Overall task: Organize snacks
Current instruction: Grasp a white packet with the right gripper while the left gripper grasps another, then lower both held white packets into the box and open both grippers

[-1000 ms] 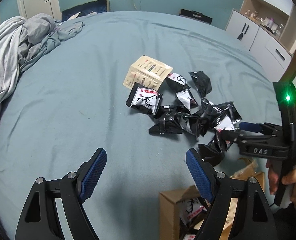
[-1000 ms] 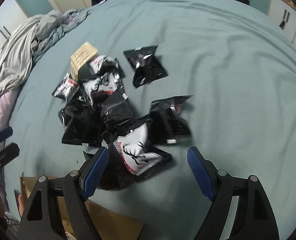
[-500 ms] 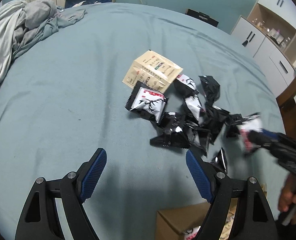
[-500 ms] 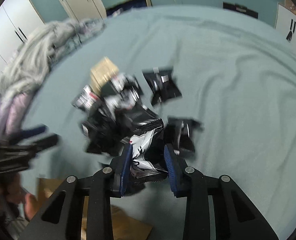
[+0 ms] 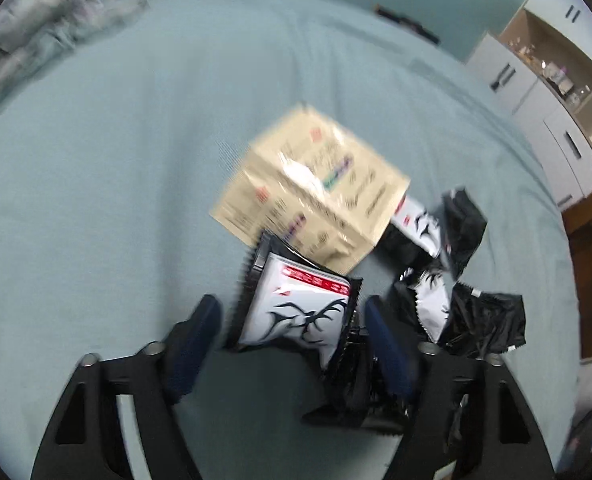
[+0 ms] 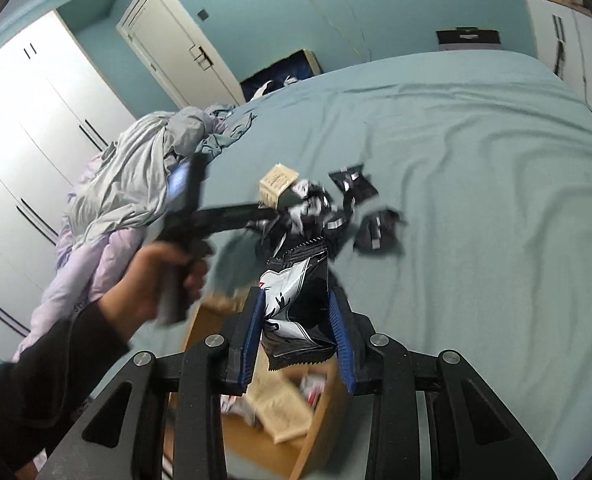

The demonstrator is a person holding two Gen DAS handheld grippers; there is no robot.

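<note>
Right gripper (image 6: 296, 322) squeezing black-and-white snack packet (image 6: 296, 304), holding it up above open cardboard box (image 6: 316, 432). More packets lying inside box.

Left gripper (image 5: 291, 328) reaching down over pile of snack packets (image 5: 448, 280) on blue bed (image 5: 115, 180). Jaws just been closing, not pinching yet. White packet with antlers (image 5: 300, 312) sitting between blue pads (image 5: 199, 328). Tan packet (image 5: 312, 188) lying just behind it, touching.

Person's hand (image 6: 151, 284) gripping left tool handle.
</note>
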